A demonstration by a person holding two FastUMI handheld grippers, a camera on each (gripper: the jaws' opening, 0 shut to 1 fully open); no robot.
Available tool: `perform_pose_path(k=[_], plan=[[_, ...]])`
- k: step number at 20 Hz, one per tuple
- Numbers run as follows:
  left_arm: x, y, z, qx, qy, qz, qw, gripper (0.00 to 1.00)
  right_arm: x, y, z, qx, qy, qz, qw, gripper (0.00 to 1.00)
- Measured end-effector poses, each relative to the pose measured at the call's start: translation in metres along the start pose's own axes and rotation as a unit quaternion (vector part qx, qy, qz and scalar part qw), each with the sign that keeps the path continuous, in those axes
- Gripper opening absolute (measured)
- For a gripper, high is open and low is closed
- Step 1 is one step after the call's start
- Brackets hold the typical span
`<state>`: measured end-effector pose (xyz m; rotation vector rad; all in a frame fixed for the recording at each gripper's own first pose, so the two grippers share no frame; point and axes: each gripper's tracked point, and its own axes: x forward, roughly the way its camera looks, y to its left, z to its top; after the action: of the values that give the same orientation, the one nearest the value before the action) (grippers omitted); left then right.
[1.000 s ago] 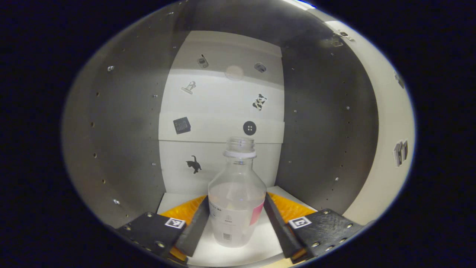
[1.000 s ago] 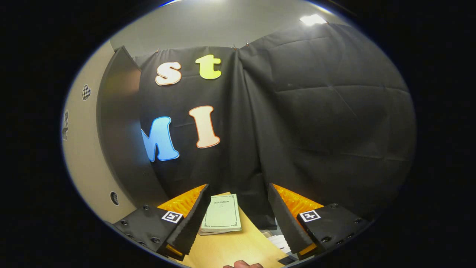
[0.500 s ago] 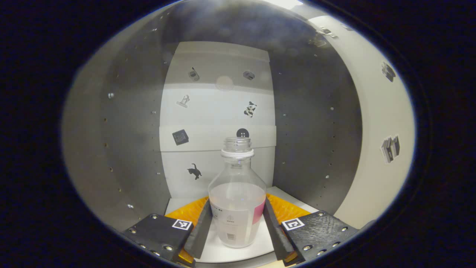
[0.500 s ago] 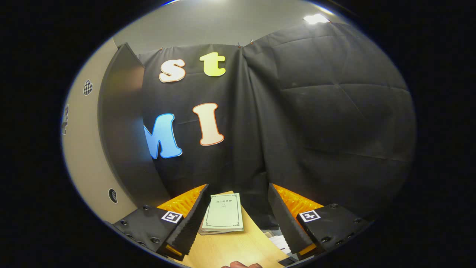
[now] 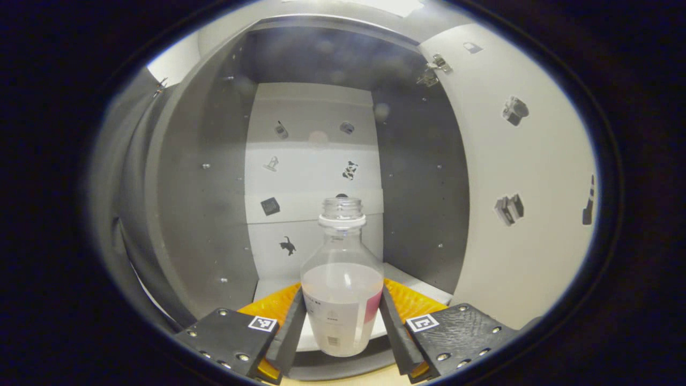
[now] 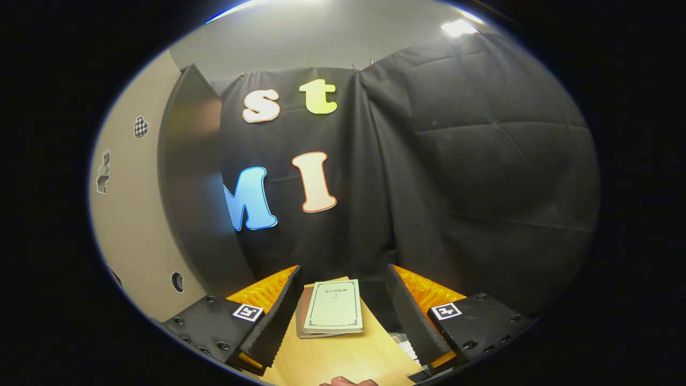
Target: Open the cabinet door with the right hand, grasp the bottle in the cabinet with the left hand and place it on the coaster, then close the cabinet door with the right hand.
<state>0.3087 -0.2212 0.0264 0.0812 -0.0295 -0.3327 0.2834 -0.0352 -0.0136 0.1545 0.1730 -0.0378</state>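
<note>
Black cloth wall (image 6: pixel 471 161) hangs behind a wooden table (image 6: pixel 343 359); a ceiling light (image 6: pixel 455 27) glows above.

There was one bottle (image 5: pixel 342 300), uncapped and partly filled, and one cabinet (image 5: pixel 209 177) with one door (image 5: pixel 525 177) swung open. On the cabinet's back panel I counted six small stickers, a seventh partly hidden behind the bottle's neck. The inside of the door carried four more stickers. Over in the right gripper view, one pale green booklet (image 6: pixel 334 313) lay on the counter (image 6: pixel 343 359), on top of a darker book.
</note>
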Motion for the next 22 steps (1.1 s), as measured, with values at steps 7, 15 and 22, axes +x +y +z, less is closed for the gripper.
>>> perform_pose_path(k=[7,15,22], plan=[[-0.072,0.038,-0.045,-0.003,0.024,0.027,0.999,0.71,-0.021,0.008,0.003,-0.013,0.000,-0.022,1.000,0.98],[-0.155,0.100,-0.154,-0.035,0.039,0.097,0.994,0.72,-0.049,0.002,-0.006,-0.037,0.010,-0.070,0.997,0.98],[-0.207,0.118,-0.233,-0.056,0.041,0.132,0.989,0.72,-0.072,-0.004,-0.018,-0.007,0.013,-0.112,0.994,0.98]])
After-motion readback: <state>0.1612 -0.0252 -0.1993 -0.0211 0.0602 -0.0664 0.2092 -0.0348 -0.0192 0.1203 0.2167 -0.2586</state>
